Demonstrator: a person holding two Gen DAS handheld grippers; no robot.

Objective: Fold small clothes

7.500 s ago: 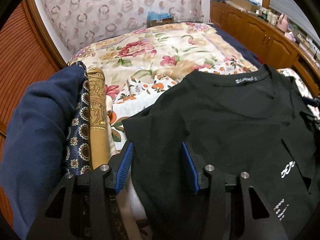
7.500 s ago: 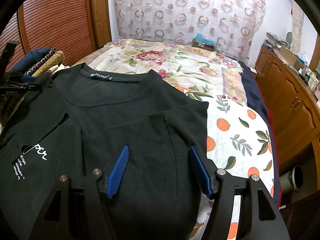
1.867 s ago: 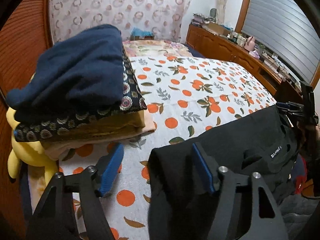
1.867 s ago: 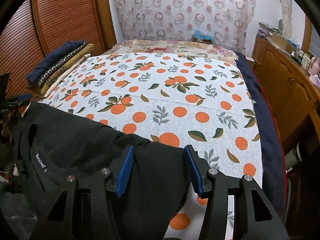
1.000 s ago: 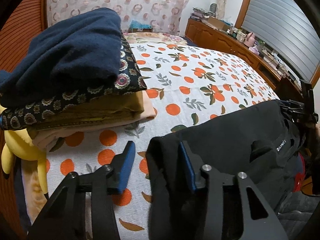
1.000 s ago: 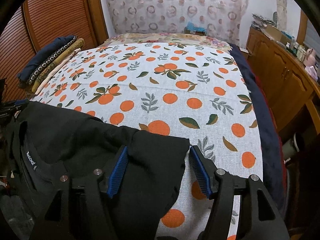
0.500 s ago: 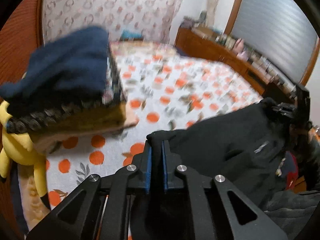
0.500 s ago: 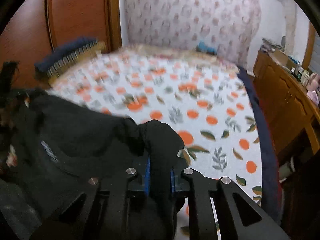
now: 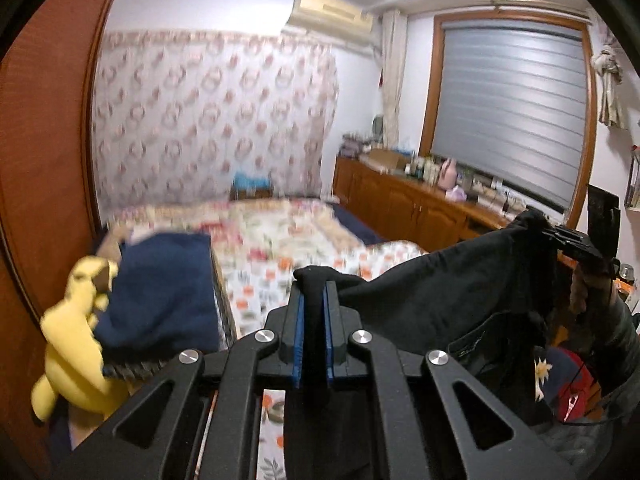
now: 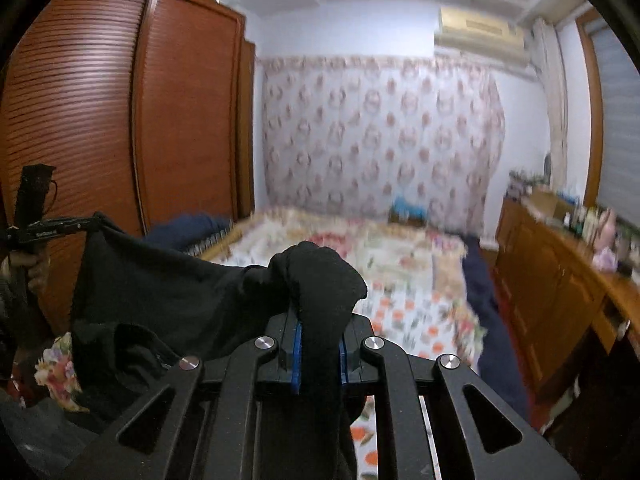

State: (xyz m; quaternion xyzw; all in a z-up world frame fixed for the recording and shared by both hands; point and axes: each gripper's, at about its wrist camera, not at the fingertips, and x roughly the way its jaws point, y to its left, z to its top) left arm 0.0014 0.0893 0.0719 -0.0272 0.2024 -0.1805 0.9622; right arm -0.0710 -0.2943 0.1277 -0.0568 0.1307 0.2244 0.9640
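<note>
The left gripper (image 9: pixel 313 300) points slightly downward, its blue pads (image 9: pixel 297 332) clamped together on a fold of black shirt (image 9: pixel 440 292). The right gripper (image 10: pixel 318 328) matches that pose, jaws pinching the same garment's other end, a hand (image 9: pixel 580 292) gripping its handle.

Home bedroom: bed (image 9: pixel 280 232), louvred wardrobe (image 10: pixel 100 120), wall air conditioner (image 9: pixel 332 16), curtained wall (image 10: pixel 380 132).

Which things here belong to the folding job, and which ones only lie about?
Belongs to the job:
- black T-shirt
- left gripper, shut on it
- right gripper, shut on it
- bed

Only lying about:
- stack of folded clothes
- yellow plush toy
- wooden sideboard
- wardrobe
</note>
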